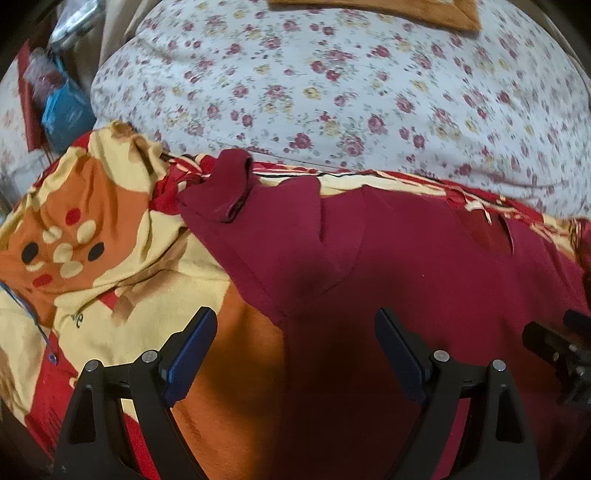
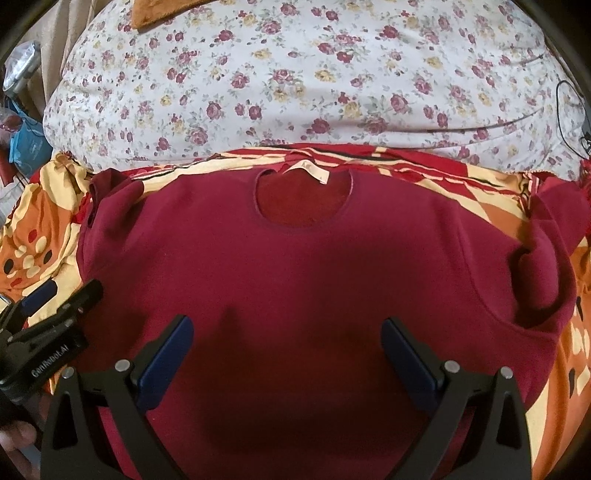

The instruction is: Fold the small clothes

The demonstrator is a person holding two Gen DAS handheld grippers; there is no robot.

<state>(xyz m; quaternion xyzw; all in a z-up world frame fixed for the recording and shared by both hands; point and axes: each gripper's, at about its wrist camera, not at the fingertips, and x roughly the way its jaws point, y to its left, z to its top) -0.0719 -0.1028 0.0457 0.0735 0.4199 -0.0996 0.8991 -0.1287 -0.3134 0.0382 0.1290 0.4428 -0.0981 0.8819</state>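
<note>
A dark red short-sleeved shirt (image 2: pixel 295 266) lies spread flat, front up, on a red, orange and cream blanket (image 2: pixel 40 243). Its neck hole with a pale label (image 2: pixel 308 171) points away from me. Its left sleeve (image 1: pixel 231 188) is curled up at the far left; the right sleeve (image 2: pixel 543 273) is bunched. My left gripper (image 1: pixel 295 354) is open and empty, above the shirt's left edge (image 1: pixel 369 258). My right gripper (image 2: pixel 288 354) is open and empty, above the shirt's lower middle. The left gripper also shows in the right wrist view (image 2: pixel 55 302).
A white quilt with red flowers (image 2: pixel 295 74) lies behind the blanket. An orange cushion (image 1: pixel 424 14) sits at the far edge. Bags and clutter (image 1: pixel 62 107) stand at the left. The right gripper's body (image 1: pixel 557 350) shows at the right edge of the left wrist view.
</note>
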